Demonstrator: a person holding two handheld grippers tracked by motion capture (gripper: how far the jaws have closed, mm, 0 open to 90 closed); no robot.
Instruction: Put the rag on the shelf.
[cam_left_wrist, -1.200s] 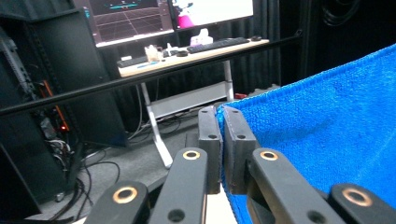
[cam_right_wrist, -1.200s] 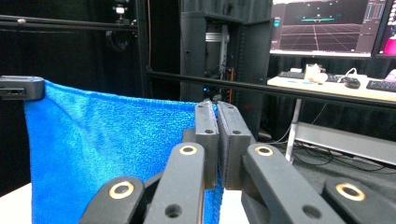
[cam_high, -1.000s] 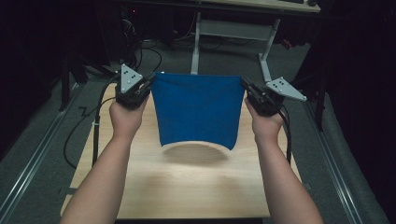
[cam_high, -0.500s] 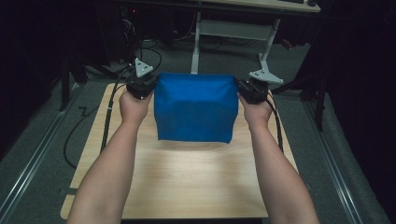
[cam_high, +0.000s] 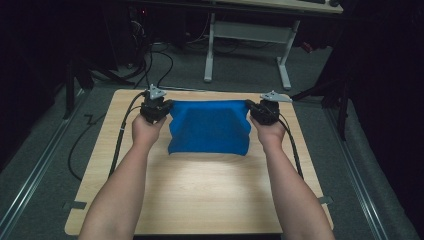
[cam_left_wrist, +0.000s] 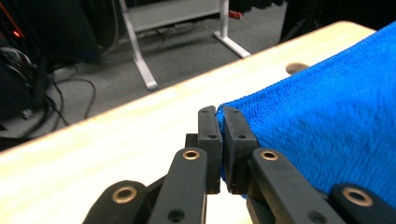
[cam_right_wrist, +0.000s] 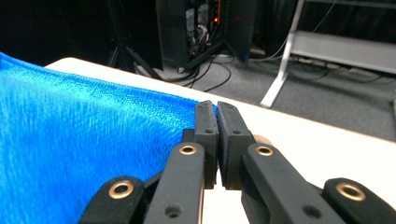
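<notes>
A blue cloth (cam_high: 209, 127) is stretched between the two grippers over the far half of the wooden table (cam_high: 200, 195). My left gripper (cam_high: 162, 107) is shut on the cloth's far left corner, and my right gripper (cam_high: 253, 109) is shut on its far right corner. In the left gripper view the jaws pinch the blue cloth (cam_left_wrist: 327, 126) at its corner, left gripper (cam_left_wrist: 219, 114). The right gripper view has the blue cloth (cam_right_wrist: 79, 135) spreading to the left of the closed jaws, right gripper (cam_right_wrist: 214, 108). The cloth's near edge rests on the table.
A round hole (cam_left_wrist: 296, 68) is in the tabletop near the far edge. Beyond the table stand a white desk frame (cam_high: 247, 35), cables (cam_high: 160, 55) and dark equipment on grey carpet. Gripper cables (cam_high: 120, 135) trail along both table sides.
Both grippers moved away from the person and lower, carrying the cloth toward the far edge. The cloth, earlier lifted and hanging, now lies lower with its near edge on the table.
</notes>
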